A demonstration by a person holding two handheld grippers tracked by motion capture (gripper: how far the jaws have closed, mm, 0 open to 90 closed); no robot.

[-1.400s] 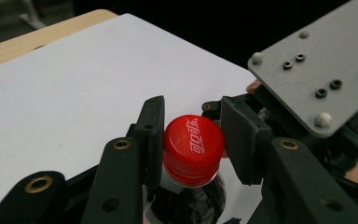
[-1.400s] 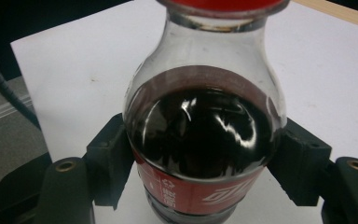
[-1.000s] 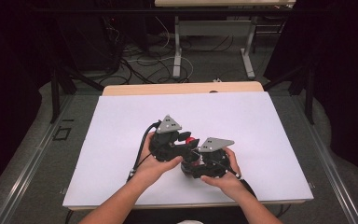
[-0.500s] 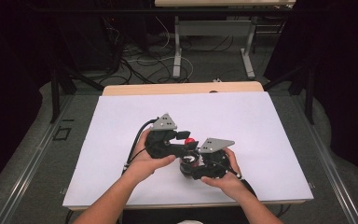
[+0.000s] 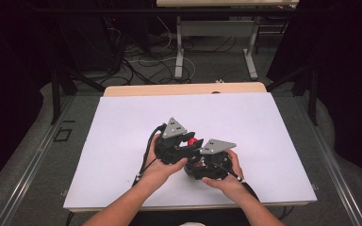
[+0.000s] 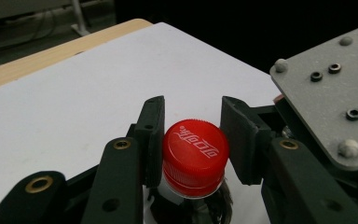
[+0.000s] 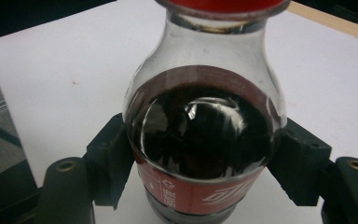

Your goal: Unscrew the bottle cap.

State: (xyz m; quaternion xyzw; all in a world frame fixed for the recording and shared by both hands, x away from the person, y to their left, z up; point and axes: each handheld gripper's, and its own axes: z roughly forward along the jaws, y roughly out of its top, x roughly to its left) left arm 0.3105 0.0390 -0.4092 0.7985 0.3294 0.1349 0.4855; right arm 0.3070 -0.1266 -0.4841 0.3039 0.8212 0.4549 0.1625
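Basically one bottle (image 7: 204, 140) with one red cap (image 6: 195, 156), two grippers, one white worktop (image 5: 122, 127). Right hand-held gripper (image 7: 205, 172) was clamped on the bottle's body, standing it near the worktop's front middle. Left hand-held gripper (image 6: 192, 140) had just been closing; its jaws sat around the cap, left pad touching, right pad just beside it with a sliver of gap. Versus a second earlier: the left gripper had tilted over toward the right one, cap showing between them; right gripper unchanged.
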